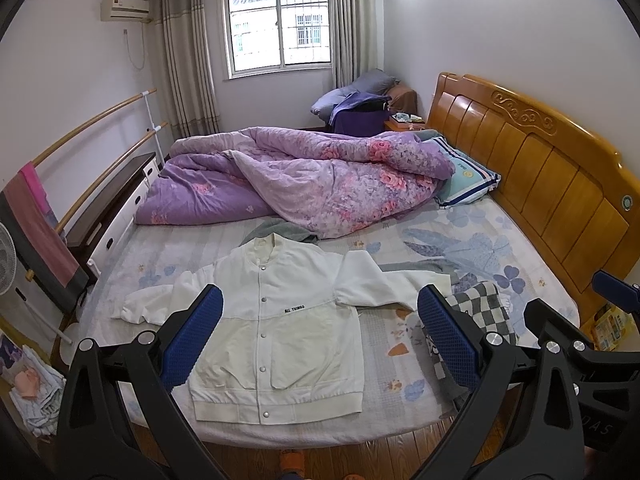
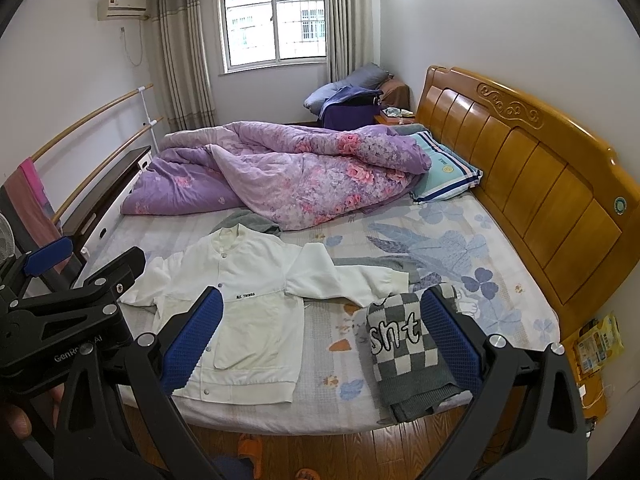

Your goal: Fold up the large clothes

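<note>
Daylight from a barred window falls on a wooden-framed bed with a pale floral sheet (image 1: pixel 460 248), where a white snap-front cotton jacket (image 1: pixel 280 320) is laid flat near the foot edge, front up, collar toward a heaped purple floral quilt (image 1: pixel 304 176) and both sleeves spread sideways. A folded grey-and-white checkered knit (image 2: pixel 404 356) is seen just beside the jacket's right sleeve. The left gripper (image 1: pixel 320 336) is held wide open above the jacket with nothing in it; the right gripper (image 2: pixel 320 336) is likewise spread wide and empty. For a clean first fold, each sleeve is probably best pinched at the cuff and carried across the chest, the fabric kept taut. The jacket's left cuff is partly hidden behind a blue pad, and a grey garment under the collar cannot be identified.
</note>
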`<state>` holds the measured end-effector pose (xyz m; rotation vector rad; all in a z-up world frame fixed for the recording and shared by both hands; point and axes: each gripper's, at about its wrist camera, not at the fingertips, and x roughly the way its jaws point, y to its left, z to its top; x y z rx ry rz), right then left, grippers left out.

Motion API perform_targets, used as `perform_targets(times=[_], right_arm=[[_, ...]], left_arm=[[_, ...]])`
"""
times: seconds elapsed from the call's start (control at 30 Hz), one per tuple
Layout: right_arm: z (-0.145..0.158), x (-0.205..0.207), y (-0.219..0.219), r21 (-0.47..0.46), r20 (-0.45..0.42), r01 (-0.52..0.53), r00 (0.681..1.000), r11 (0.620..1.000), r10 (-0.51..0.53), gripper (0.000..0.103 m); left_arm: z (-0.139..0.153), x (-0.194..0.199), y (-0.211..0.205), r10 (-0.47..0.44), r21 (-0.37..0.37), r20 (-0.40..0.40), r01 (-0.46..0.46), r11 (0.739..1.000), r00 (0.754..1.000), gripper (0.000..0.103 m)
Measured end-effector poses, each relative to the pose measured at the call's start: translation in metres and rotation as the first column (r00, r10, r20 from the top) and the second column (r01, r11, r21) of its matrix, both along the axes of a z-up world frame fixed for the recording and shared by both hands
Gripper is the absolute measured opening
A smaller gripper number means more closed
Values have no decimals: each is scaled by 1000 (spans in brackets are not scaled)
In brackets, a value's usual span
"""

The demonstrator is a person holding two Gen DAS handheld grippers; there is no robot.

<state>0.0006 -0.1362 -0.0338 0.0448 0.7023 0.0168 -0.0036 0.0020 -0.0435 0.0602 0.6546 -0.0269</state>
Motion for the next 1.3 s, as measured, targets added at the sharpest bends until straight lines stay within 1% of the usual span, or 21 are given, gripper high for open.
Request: perform_targets(times=[0.13,0.17,0.23,0.27,0.4,0.5,0.67,0.73,0.83,0.87,0.9,0.93,1.0,1.03,1.07,1.1,1.17,1.2,1.23,1.27,1.3], right_arm=[[-3,11,16,-26,-17,9,1000,1000,-10,95],[-4,15,21,-32,-24,9,1000,999,-10,95],[-6,25,35,-53,-34,12,999,999,-13,95],[-8,30,42,-60,-40,13,999,998,-15,95],[-17,60,80,-69,-68,21,997,997,-26,95],[-25,88,119,-71,-101,17,995,997,-24,95],[-41,142,198,-97,-177,-33,984,995,15,95],[-51,162,231,-106,-203,-61,978,992,39,95],[-74,196,282,-105,-276,-129,956,986,96,95],[-84,207,299,-98,-297,-149,948,984,114,95],[-93,215,313,-98,-317,-162,940,982,123,95],[-104,226,328,-102,-340,-177,931,979,133,95],[-125,242,358,-121,-363,-207,920,971,151,95],[-138,251,372,-125,-393,-224,906,967,159,95],[-151,261,384,-101,-421,-235,891,967,173,95],[-161,268,394,-84,-433,-239,883,967,181,95],[-182,282,414,-87,-464,-245,868,966,178,95],[-199,293,424,-81,-485,-254,855,964,185,95],[-210,300,432,-67,-498,-262,845,963,196,95],[-224,309,439,-42,-515,-267,831,963,209,95],[-235,317,445,-30,-521,-269,826,963,215,95]], left_arm=[[-10,14,16,-9,-30,-19,8,1000,1000,98],[-7,19,21,-11,-36,-23,10,999,1000,98],[-13,31,35,-16,-49,-34,14,999,999,98],[-11,39,41,-20,-53,-39,18,998,999,98],[-17,70,78,-34,-62,-70,29,998,997,98],[-22,99,121,-45,-56,-99,40,998,994,98],[-35,144,201,-32,-62,-138,24,998,990,98],[-48,164,243,-22,-90,-174,7,996,984,98],[-69,190,290,0,-119,-226,-27,993,974,98],[-84,201,316,-3,-155,-271,-40,987,963,98],[-96,212,333,-14,-182,-316,-46,982,949,98],[-113,223,355,-14,-218,-370,-72,973,929,98],[-142,235,397,20,-262,-428,-146,954,904,98],[-159,241,422,45,-283,-448,-190,940,893,98],[-173,246,440,63,-295,-470,-224,929,880,98],[-191,251,463,79,-313,-502,-266,912,861,98],[-231,259,508,93,-368,-566,-353,860,819,98],[-247,261,528,98,-391,-587,-387,835,804,98],[-267,263,551,103,-413,-613,-428,804,783,98],[-282,264,566,116,-416,-631,-461,784,767,98],[-299,267,583,144,-416,-649,-506,756,747,98]])
